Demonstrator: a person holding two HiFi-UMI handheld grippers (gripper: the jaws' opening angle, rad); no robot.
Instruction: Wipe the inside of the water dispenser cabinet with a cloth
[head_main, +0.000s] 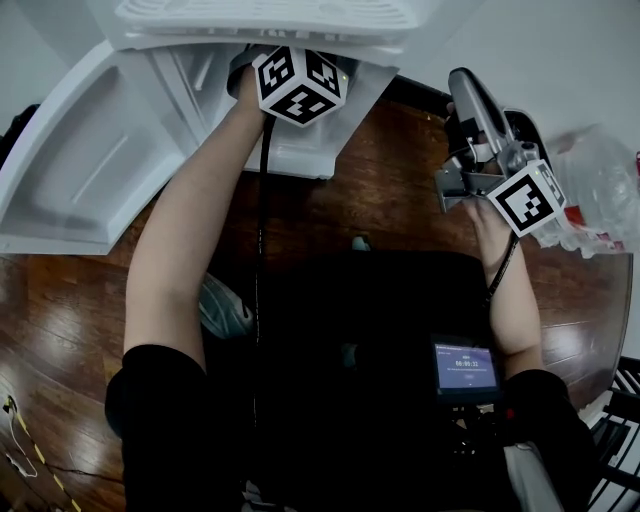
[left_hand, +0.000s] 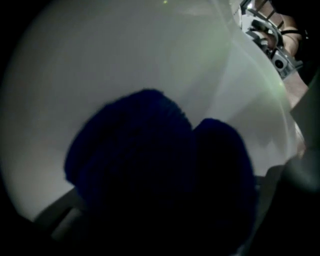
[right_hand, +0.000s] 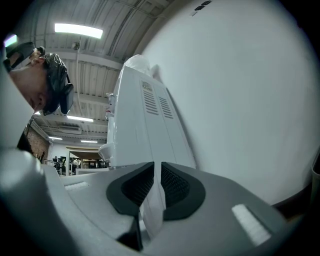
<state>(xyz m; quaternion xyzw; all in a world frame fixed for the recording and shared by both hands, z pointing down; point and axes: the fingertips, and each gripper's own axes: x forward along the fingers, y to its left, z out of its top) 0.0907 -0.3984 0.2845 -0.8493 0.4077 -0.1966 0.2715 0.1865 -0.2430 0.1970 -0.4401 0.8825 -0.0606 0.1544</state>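
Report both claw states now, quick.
Left claw: closed on the dark blue cloth.
Right claw: closed on a thin white strip.

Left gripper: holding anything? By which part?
Yes: the left gripper is shut on a dark blue cloth, bunched between its jaws; which part of it cannot be told.
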